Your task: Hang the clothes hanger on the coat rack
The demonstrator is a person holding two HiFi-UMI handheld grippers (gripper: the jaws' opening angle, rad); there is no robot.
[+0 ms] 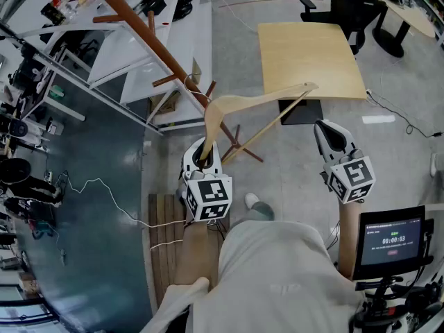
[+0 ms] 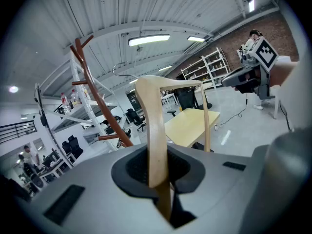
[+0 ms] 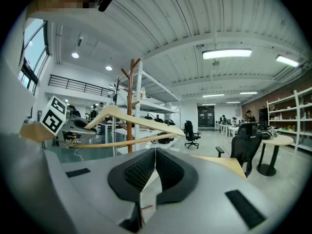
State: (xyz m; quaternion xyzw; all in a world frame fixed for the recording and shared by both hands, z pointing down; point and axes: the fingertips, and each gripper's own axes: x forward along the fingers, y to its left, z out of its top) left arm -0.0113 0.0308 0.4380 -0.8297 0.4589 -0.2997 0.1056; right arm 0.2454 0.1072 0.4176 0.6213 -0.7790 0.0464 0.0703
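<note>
Currently, the left gripper pinches one end of the hanger, whose long axis runs ahead and rightward. The coat rack stands ahead-left, nearer this gripper. The right gripper is pressed together, empty.

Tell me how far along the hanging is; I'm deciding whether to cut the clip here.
Done: the wooden hanger is picked up, one end clamped in the left gripper. In hand: it is raised beside the coat rack, its wire hook apparently clear of the pegs. Left: set the hook over a peg and let go. The right gripper is shut and empty, off to the side.
</note>
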